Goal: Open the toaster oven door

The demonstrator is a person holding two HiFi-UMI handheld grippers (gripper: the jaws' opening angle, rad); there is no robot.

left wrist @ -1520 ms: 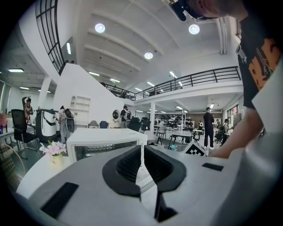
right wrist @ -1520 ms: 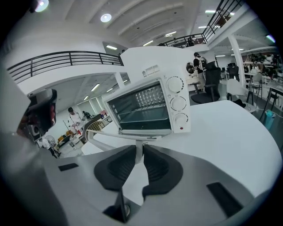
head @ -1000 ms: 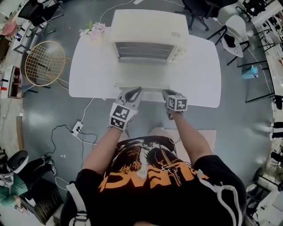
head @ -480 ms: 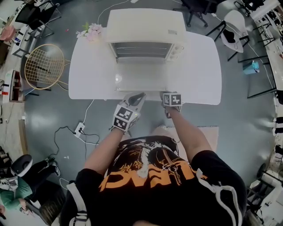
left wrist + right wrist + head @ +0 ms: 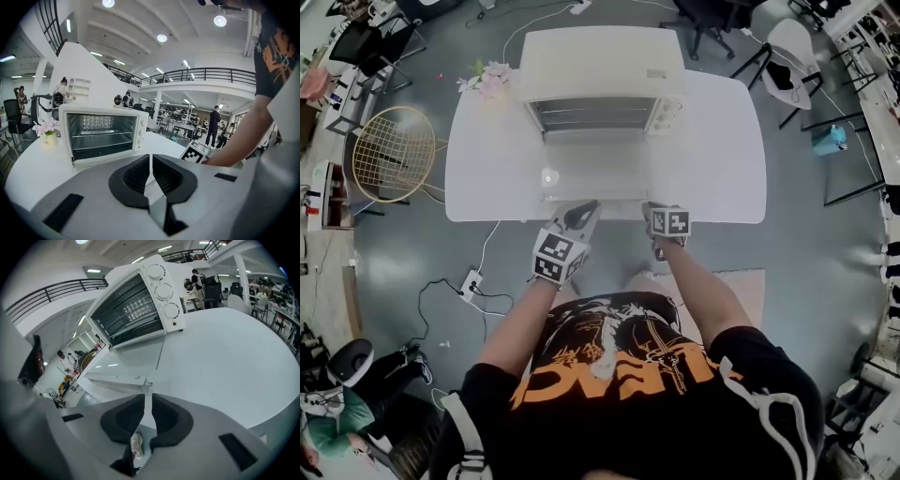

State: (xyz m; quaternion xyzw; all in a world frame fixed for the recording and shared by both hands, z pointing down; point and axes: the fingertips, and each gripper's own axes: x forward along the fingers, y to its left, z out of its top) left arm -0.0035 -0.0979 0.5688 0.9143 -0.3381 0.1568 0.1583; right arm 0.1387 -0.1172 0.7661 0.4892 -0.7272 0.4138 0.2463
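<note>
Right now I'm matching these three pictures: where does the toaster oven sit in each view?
Head view: toaster oven at top centre, seen from above.
Left gripper view: the oven left of centre, facing the camera.
Right gripper view: the oven upper centre, tilted.
Shared landmark: its knobs beside the opening.

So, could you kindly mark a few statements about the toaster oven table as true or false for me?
1. The glass door of the cream toaster oven lies folded down over the white table. True.
2. The left gripper is clamped on the door's handle. False: its jaws are together with nothing between them.
3. The pink flowers stand beside the oven's knob side. False: they stand at the opposite side, by the table's far left corner.
4. The oven's front panel carries three round white knobs. True.
</note>
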